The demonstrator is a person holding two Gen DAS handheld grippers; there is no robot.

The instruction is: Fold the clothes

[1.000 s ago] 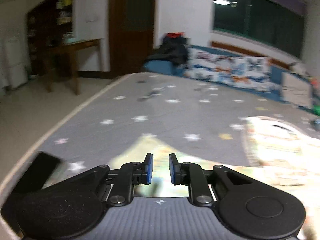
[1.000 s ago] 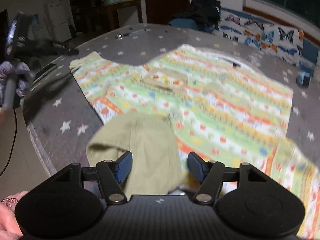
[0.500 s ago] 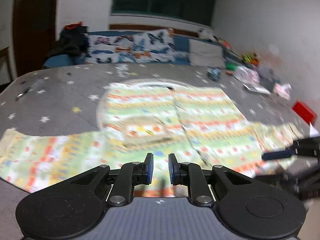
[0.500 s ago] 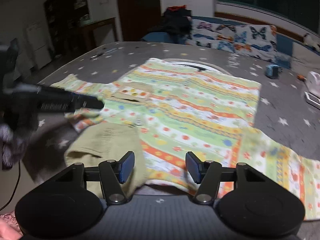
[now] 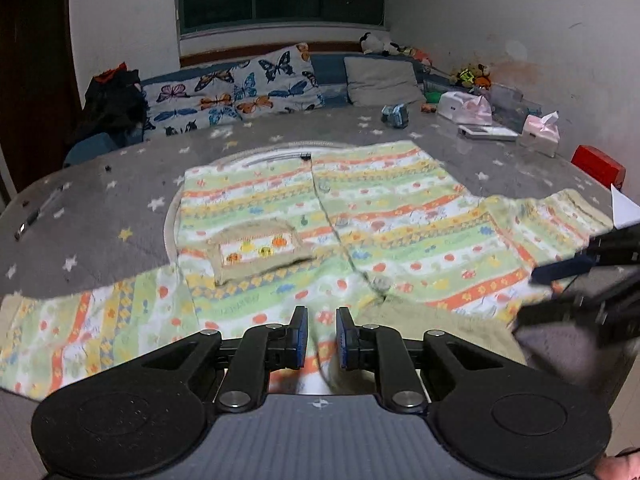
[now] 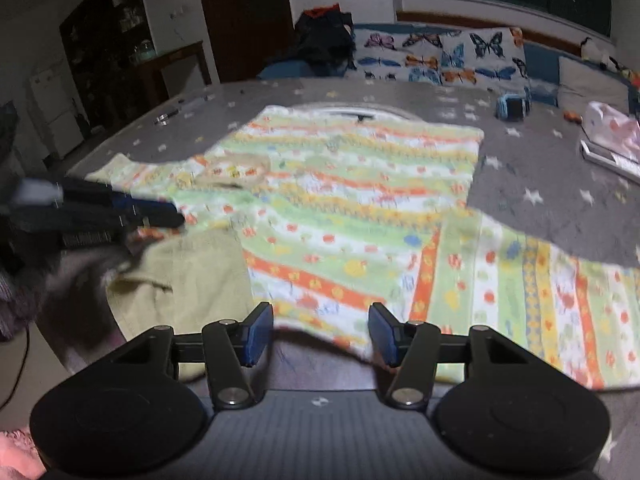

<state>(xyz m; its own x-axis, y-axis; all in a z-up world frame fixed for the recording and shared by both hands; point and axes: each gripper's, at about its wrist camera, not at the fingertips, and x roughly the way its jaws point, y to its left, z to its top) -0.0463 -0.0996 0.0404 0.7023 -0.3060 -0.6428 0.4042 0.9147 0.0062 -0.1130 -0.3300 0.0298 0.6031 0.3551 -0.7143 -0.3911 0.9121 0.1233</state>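
Shirt (image 5: 360, 216) is lying flat just ahead of both grippers. Left gripper (image 5: 322, 338) is hovering narrowly parted, gripping nothing; right gripper (image 6: 320, 330) is hovering half-open, empty. Fabric looks light and limp; likely best pinched at hem edge.

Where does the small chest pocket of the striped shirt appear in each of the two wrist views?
Left wrist view: the chest pocket lies left of centre, above the left gripper.
Right wrist view: the chest pocket lies upper left of centre.
Shared landmark: the butterfly pillow at the far edge.
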